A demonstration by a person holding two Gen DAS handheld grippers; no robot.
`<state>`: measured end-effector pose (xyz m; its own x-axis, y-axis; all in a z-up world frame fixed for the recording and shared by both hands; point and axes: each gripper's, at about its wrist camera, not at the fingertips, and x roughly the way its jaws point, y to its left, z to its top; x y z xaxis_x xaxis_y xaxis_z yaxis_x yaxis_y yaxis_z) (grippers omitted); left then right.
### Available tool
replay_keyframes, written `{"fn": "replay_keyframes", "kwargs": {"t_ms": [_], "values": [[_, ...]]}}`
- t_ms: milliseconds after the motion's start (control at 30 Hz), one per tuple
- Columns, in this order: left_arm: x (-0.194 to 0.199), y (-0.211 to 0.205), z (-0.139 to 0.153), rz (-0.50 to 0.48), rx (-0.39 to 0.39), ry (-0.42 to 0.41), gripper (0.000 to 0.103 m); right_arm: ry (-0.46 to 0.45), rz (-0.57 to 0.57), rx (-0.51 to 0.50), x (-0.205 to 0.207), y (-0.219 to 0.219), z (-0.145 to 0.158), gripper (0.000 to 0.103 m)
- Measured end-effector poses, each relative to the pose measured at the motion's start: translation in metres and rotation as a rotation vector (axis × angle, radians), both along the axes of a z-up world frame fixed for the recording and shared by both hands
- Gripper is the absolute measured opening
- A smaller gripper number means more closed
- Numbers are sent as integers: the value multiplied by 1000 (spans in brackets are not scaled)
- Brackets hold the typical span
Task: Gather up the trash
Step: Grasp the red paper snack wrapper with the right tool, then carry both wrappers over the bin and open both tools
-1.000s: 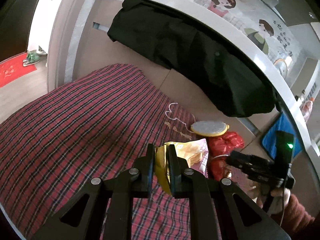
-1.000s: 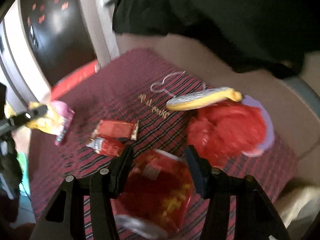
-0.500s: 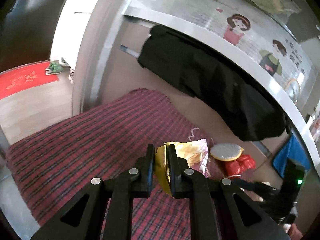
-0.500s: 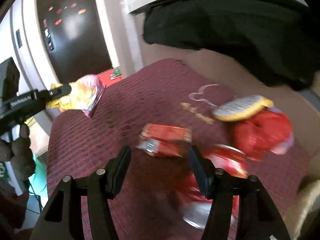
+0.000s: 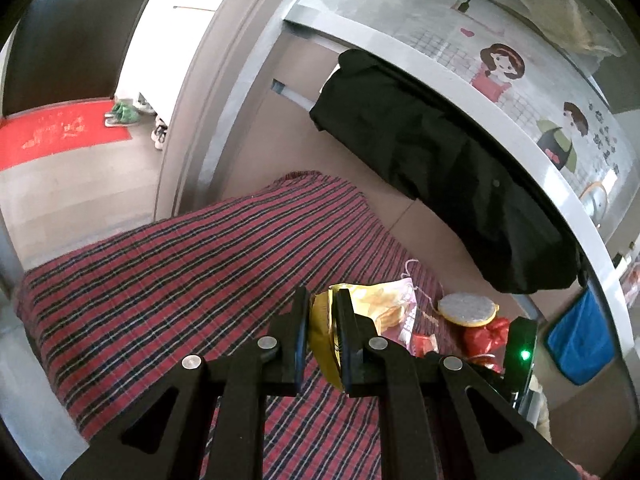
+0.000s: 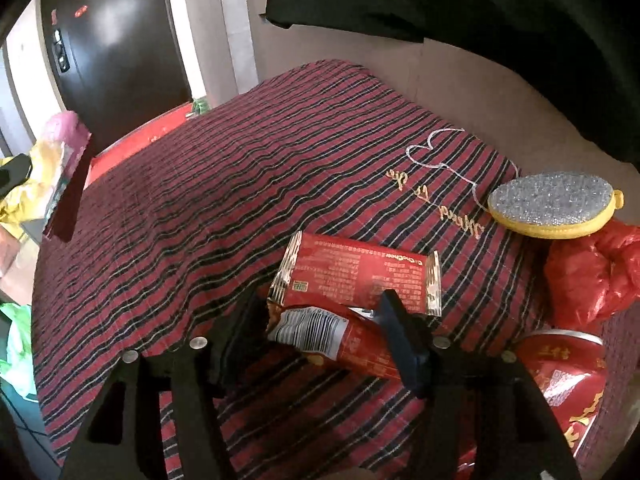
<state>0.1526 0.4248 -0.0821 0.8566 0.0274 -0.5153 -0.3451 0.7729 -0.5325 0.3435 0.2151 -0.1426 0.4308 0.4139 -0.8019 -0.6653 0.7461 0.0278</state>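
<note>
Left gripper [image 5: 323,334]: seen low in the centre of the left wrist view; its jaws are nearly closed and pressed on a yellow snack bag [image 5: 368,316], which is held above the cloth.
Right gripper [image 6: 322,322]: seen low in the centre of the right wrist view; its jaws are opening, and a torn red wrapper [image 6: 332,336] with a barcode is framed between them, not pressed by the pads.
Second wrapper [image 6: 360,278]: red with gold crimped ends, lying just behind the torn one; "ChoCheer" is read upside down among small print too fine to read.
Cloth [image 6: 240,200]: red plaid; gold script is embroidered at the right, not legible.
Scrubber [image 6: 554,204]: silver and yellow, at the right edge, resting on a red plastic bag [image 6: 592,276].
Red packet [image 6: 568,384]: lower right, gold characters printed on it.
</note>
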Motion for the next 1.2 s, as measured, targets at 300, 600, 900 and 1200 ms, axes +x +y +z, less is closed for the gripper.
{"fn": "replay_keyframes", "kwargs": {"t_ms": [300,600,900,1200], "values": [[4,0,-8,-12,-29,16,14,-2,35,9,-6,-6,0,62],[-1,-11,-1,-18,-12,14,14,-2,65,16,-9,-15,3,16],[2,-43,28,-24,69,-10,14,-144,66,115,-40,-47,52,16],[24,-125,71,-114,201,-89,14,-271,-10,196,-64,-123,116,16]]}}
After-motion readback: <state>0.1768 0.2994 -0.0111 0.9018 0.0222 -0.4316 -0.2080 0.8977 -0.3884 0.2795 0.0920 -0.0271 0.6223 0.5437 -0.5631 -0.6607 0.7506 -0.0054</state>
